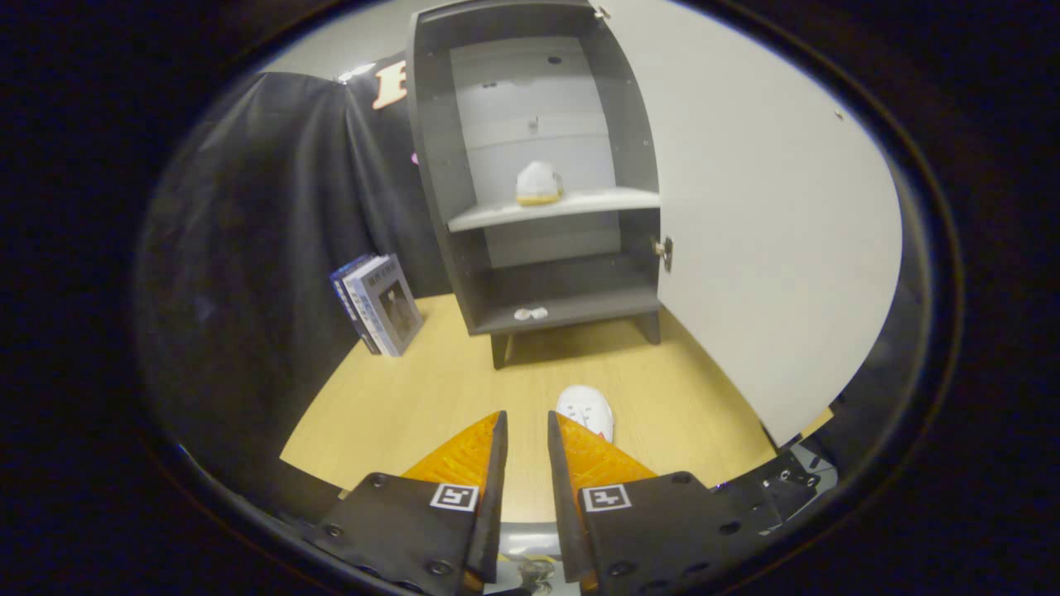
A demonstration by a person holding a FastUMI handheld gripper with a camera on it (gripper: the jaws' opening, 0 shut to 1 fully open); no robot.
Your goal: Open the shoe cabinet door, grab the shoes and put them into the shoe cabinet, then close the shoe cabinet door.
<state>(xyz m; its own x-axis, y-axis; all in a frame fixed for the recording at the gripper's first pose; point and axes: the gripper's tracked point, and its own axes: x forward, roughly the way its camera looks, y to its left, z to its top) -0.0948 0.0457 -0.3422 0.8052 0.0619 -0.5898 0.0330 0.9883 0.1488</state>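
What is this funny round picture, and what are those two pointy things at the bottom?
Those two pointy things are the fingers of a grabbing tool that a person holds in one hand. A small camera rides on the tool and looks forward along the fingers, so you see what the tool sees. Its lens bends everything, which makes the picture round.

Right now the fingers sit close together with a narrow gap, and they hold nothing.

Ahead is a wooden table. On it stands a small grey shoe cabinet with its white door swung open. One shoe already sits on the cabinet's shelf. Another white shoe lies on the table just ahead of the fingers, waiting to be picked up. Some books lean beside the cabinet.
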